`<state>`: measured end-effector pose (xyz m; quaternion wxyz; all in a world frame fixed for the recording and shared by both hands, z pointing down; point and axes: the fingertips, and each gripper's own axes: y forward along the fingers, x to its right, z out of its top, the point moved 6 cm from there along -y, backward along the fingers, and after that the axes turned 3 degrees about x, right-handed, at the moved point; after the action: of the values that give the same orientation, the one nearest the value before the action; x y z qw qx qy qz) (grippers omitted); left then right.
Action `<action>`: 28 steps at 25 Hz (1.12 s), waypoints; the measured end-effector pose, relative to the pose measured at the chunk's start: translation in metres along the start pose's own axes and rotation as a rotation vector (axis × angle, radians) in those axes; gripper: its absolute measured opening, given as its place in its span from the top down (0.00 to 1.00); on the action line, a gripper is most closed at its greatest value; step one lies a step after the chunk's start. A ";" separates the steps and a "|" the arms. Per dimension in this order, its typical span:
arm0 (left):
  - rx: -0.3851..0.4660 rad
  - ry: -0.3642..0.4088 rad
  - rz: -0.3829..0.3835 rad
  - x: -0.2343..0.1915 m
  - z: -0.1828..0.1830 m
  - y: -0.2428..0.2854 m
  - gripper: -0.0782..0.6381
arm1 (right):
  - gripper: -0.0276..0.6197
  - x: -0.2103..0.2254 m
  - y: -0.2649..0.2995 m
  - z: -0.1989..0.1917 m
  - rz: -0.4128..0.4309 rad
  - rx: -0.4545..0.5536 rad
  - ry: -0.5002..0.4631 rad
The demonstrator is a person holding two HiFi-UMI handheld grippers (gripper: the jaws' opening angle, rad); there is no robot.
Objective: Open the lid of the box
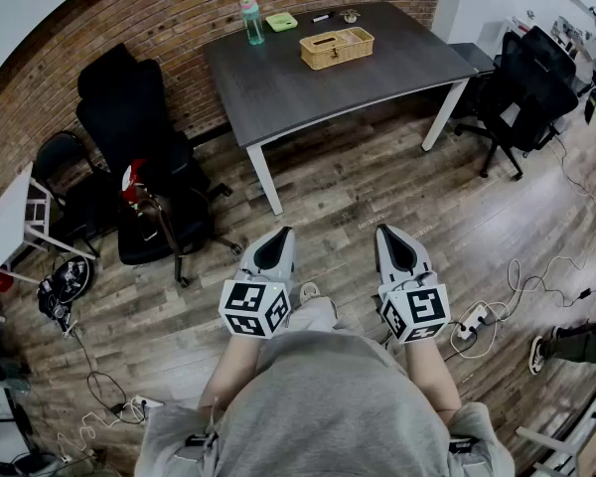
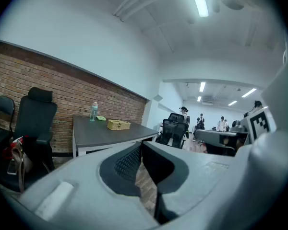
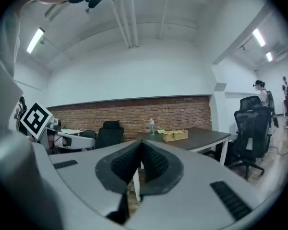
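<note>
Pre-approach, nothing touched: box [image 1: 337,47] sits on table [image 1: 278,92] at 12 o'clock, well apart from left gripper [image 1: 276,241] and right gripper [image 1: 391,238], both fully closed and empty; next move likely needs walking up and opening jaws at the lid [image 1: 334,39].

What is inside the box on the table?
Nothing inside can be seen. The box stands on the table with its lid down, which covers whatever it holds. Only its woven outside shows.
</note>
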<state>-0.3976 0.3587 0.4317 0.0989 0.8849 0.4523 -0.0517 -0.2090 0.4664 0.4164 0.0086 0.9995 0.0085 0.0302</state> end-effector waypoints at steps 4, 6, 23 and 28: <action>-0.003 0.001 -0.009 0.003 0.000 -0.003 0.86 | 0.96 -0.004 -0.003 0.002 0.003 0.003 -0.002; -0.005 0.003 -0.012 0.004 0.000 -0.004 0.86 | 0.96 -0.007 -0.005 0.003 0.008 0.002 -0.008; -0.016 -0.017 -0.029 0.006 -0.005 0.013 0.86 | 0.95 0.001 0.002 -0.012 0.032 -0.040 0.043; -0.026 -0.021 -0.028 -0.003 -0.007 0.039 0.86 | 0.95 0.017 0.024 -0.017 0.030 -0.054 0.052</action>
<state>-0.3681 0.3358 0.4437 0.1143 0.8764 0.4644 -0.0566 -0.1925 0.4430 0.4351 0.0348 0.9978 -0.0070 0.0566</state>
